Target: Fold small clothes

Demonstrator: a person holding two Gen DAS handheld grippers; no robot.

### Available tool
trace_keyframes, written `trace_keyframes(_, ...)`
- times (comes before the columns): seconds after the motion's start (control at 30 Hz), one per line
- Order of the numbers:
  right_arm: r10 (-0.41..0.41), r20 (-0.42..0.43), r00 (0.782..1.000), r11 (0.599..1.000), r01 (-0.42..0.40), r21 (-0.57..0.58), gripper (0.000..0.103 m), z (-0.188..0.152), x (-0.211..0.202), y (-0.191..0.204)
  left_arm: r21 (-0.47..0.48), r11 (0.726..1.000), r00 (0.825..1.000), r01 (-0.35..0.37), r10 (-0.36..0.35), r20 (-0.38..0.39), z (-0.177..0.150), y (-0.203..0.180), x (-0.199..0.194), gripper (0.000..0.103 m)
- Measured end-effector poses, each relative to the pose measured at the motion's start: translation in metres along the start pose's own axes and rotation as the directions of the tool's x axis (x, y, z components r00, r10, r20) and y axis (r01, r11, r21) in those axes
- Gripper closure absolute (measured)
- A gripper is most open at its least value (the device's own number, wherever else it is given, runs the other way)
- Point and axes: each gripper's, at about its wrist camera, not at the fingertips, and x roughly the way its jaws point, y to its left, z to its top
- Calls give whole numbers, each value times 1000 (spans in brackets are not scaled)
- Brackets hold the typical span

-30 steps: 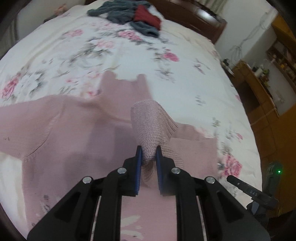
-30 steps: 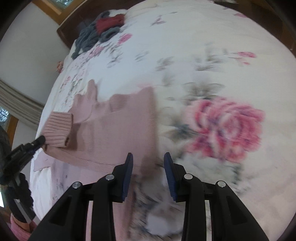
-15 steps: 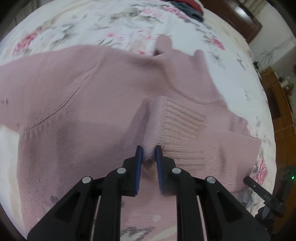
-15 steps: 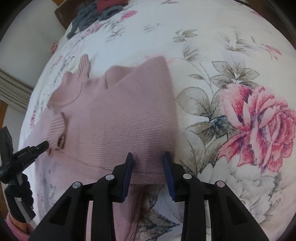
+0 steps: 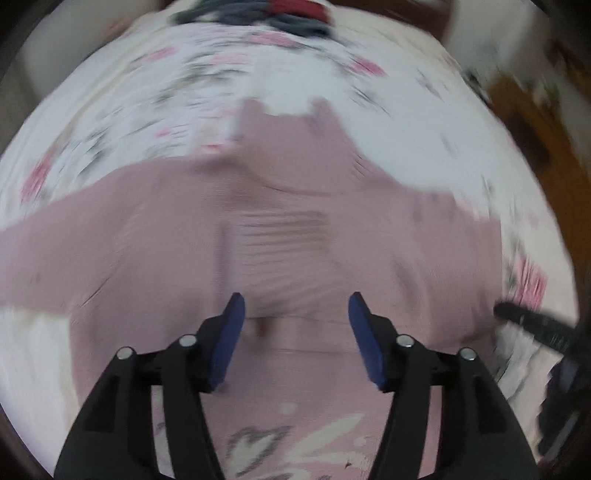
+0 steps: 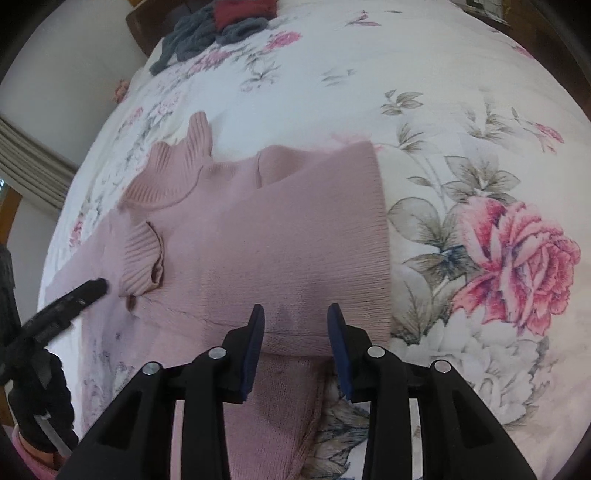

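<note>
On the floral bedspread (image 6: pixel 424 92) lies the dusty-pink ribbed knit sweater (image 6: pixel 266 240), one sleeve folded across its body. Both the left gripper (image 5: pixel 295 314) and right gripper (image 6: pixel 295 325) hover wide apart, holding nothing. At 11 o'clock, well apart, sits a grey-and-red clothing heap (image 6: pixel 221 26).

– Surface?
– Bed (image 6: pixel 424 74), white cover printed with pink roses.
– Items lying on it?
– Pink sweater (image 6: pixel 258 240) spread flat near the foot edge, one sleeve folded across the body. Heap of grey and red clothes (image 6: pixel 218 26) at the headboard end.
</note>
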Motion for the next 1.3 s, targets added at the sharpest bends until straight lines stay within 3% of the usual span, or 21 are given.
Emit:
trace_keyframes(0.13, 8, -31, 999, 1000, -8, 19, 65, -1, 13, -1, 48, 998, 998, -29, 32, -63, -3, -20, 32, 46)
trace_keyframes(0.2, 12, -39, 999, 1000, -10, 28, 64, -3, 18, -4, 52, 996, 993, -72, 76, -89, -4, -19, 48, 84)
trace_keyframes(0.23, 16, -41, 999, 999, -15, 34, 64, -3, 20, -6, 42, 996, 991, -81, 85, -105, -4, -16, 54, 87)
trace_keyframes(0.3, 23, -42, 999, 999, -22, 43, 64, -4, 22, -8, -6, 998, 993, -56, 55, -100, -3, -4, 56, 103)
trace_keyframes(0.5, 33, -40, 999, 999, -31, 43, 64, -5, 23, -11, -109, 994, 998, 28, -22, 62, -6, 41, -1, 103)
trace_keyframes(0.6, 30, -42, 999, 999, -29, 41, 64, -5, 22, -11, -180, 983, 994, 22, -3, 110, -12, 83, -29, 103)
trace_keyframes(0.73, 16, -44, 999, 999, -15, 36, 64, -5, 21, -8, -263, 960, 988, -100, 128, 91, -21, 141, -44, 103)
trace_keyframes(0.83, 11, -38, 999, 1000, -10, 24, 60, -3, 18, -2, -308, 946, 988, -105, 136, 79, -18, 156, -44, 103)
trace_keyframes(0.93, 2, -43, 999, 1000, -1, 18, 57, -1, 21, 0, -230, 970, 991, -84, 105, 82, -9, 127, -36, 102)
trace_keyframes(0.97, -1, -47, 999, 1000, 2, 19, 57, -1, 23, 0, -183, 981, 994, -59, 75, 82, -7, 107, -32, 97)
trace_keyframes(1.07, -1, -50, 999, 1000, 2, 22, 57, -1, 26, -1, -48, 999, 998, 7, -4, 56, -4, 49, -15, 53)
trace_keyframes(1.17, 6, -51, 999, 1000, -5, 13, 56, -1, 28, -2, 56, 998, 999, 27, -28, 18, 0, 0, 10, 51)
trace_keyframes(1.3, 22, -48, 999, 1000, -22, 12, 56, -2, 29, -5, 99, 995, 998, -7, 13, -63, 4, -27, 49, 55)
